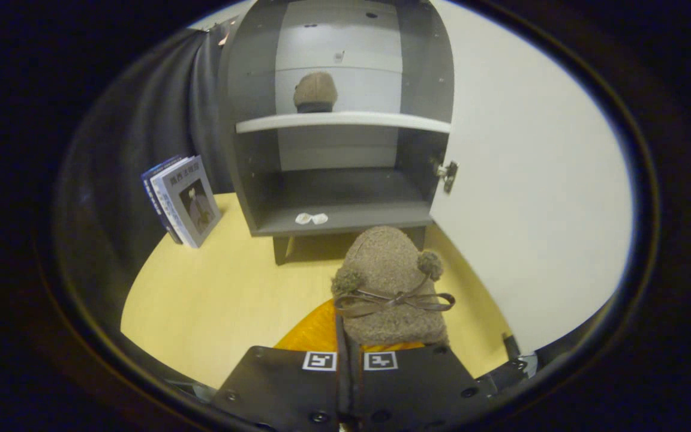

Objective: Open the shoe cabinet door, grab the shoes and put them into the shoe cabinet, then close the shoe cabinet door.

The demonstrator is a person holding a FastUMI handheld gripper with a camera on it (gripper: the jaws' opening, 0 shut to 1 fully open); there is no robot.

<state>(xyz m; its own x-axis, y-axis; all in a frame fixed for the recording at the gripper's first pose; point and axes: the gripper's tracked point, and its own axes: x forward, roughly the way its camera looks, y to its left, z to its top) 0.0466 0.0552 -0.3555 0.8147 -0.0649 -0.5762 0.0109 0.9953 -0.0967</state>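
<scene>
A brown fuzzy shoe (390,282) with two pompoms and a ribbon bow sits just ahead of my gripper (348,351), toe pointing at the cabinet. The fingers are nearly together and pinch the shoe's heel rim. The grey shoe cabinet (345,227) stands beyond the shoe with its white door (531,180) swung wide open to the right. The matching second shoe (315,91) rests on the white upper shelf (345,122). On the lower compartment's floor there is only a small white scrap (311,218) near its front edge.
An orange mat (312,333) lies under the held shoe on the yellow table (213,300). Several books (182,200) lean against the dark cloth wall left of the cabinet. A metal hinge (446,174) juts from the door's inner edge.
</scene>
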